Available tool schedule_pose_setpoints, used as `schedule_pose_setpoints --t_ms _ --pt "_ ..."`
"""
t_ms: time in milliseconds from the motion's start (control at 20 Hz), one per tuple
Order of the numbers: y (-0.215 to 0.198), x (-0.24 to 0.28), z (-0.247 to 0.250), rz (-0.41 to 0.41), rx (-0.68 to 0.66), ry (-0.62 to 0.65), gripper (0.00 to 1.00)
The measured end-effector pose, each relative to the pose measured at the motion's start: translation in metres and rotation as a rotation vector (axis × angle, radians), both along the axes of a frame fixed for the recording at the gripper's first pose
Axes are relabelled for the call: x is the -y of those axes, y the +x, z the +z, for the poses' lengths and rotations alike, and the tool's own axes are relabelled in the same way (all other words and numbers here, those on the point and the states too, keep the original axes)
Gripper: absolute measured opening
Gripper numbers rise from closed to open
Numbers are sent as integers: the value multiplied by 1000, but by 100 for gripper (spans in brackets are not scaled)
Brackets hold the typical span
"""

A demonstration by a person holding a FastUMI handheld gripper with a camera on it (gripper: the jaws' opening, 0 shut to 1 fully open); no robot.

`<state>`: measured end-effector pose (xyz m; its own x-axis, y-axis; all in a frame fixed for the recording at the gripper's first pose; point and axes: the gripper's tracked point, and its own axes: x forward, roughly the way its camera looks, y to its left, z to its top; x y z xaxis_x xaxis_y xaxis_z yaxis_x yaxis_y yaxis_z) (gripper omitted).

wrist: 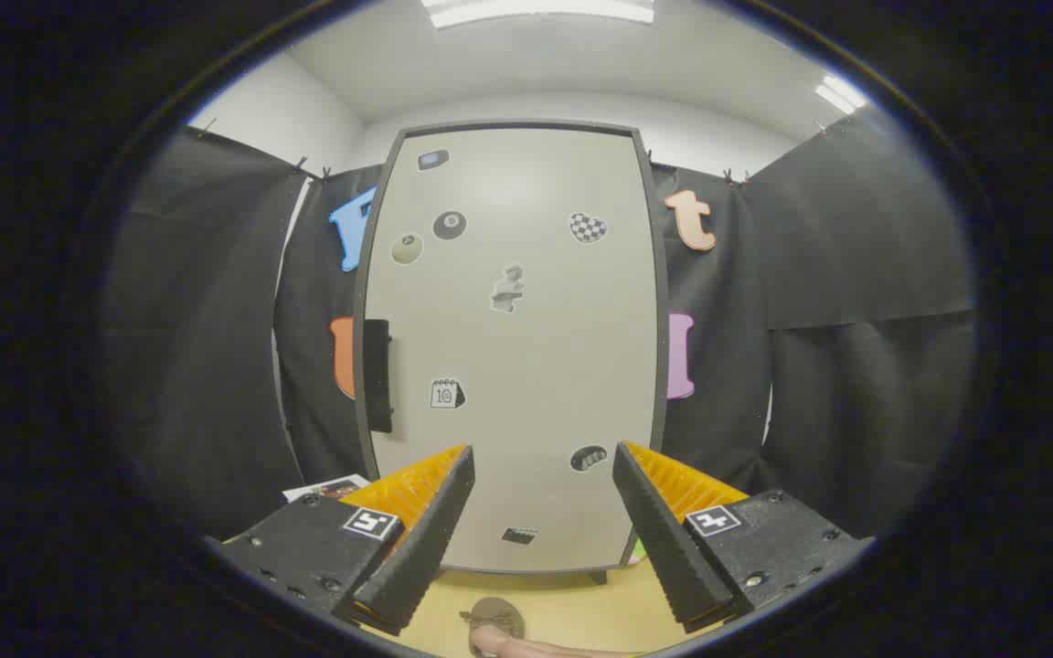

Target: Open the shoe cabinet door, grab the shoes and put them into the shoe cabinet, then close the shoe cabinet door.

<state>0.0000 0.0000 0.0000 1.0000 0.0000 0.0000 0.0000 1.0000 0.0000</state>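
The shoe cabinet (526,302) stands upright straight ahead, a tall grey-white door in a dark frame, dotted with several small stickers. The door is closed. Its black handle (377,375) sits on the door's left edge at mid height. My gripper (545,457) is open, its fingers spread wide in front of the door's lower part with nothing between them and some distance from the door. A small tan rounded object (493,614) lies on the yellow floor (572,603) just below and between the fingers; I cannot tell whether it is a shoe.
Black cloth walls close in on the left (207,347) and right (865,366) of the cabinet. A printed sheet (330,488) lies on the floor at the cabinet's lower left. Part of a hand or finger (536,647) shows at the very bottom.
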Motion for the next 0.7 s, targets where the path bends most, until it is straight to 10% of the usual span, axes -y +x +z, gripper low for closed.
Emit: schedule_pose_setpoints --t_ms 700 --pt "-9 8 11 -17 15 18 99"
